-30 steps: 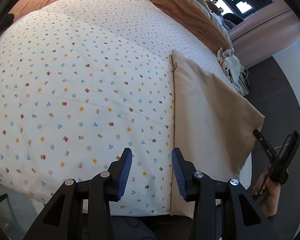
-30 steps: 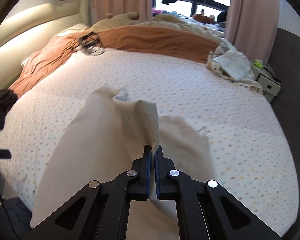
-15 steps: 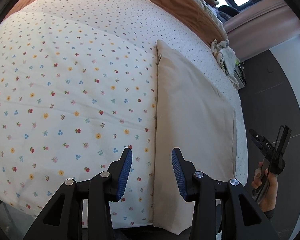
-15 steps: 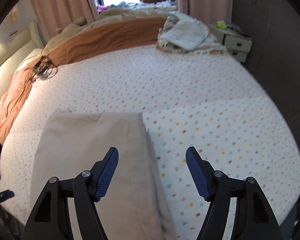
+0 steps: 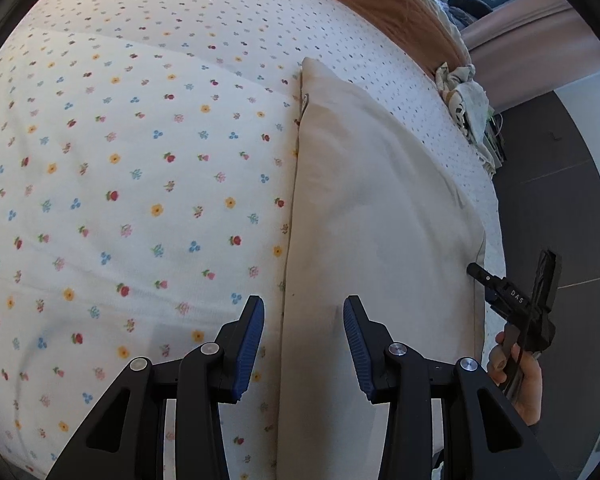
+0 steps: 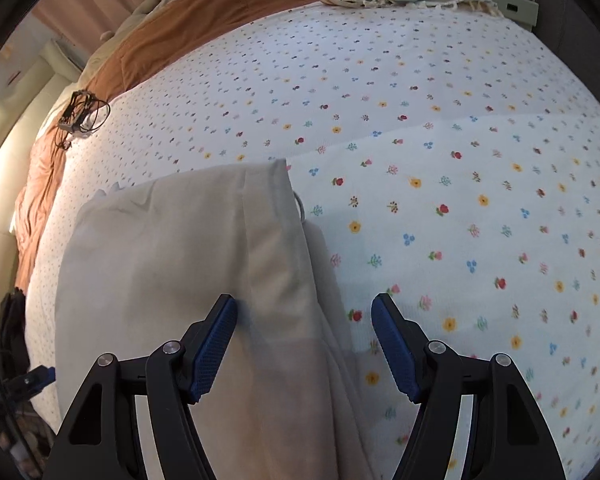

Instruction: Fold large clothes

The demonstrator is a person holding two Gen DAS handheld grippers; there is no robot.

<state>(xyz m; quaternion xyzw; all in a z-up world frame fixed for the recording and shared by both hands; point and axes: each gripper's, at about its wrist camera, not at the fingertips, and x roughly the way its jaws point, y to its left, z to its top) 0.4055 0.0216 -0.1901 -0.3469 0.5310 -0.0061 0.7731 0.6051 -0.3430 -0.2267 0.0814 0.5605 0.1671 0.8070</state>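
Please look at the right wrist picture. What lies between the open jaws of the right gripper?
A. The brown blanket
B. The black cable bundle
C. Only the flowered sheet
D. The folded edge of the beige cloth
D: in the right wrist view the beige cloth runs down between the spread jaws of the right gripper, which do not press on it.

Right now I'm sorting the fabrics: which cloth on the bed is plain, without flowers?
The beige folded cloth, lying under the right tongs. The flowered sheet beside it carries small coloured blossoms; the beige one has none.
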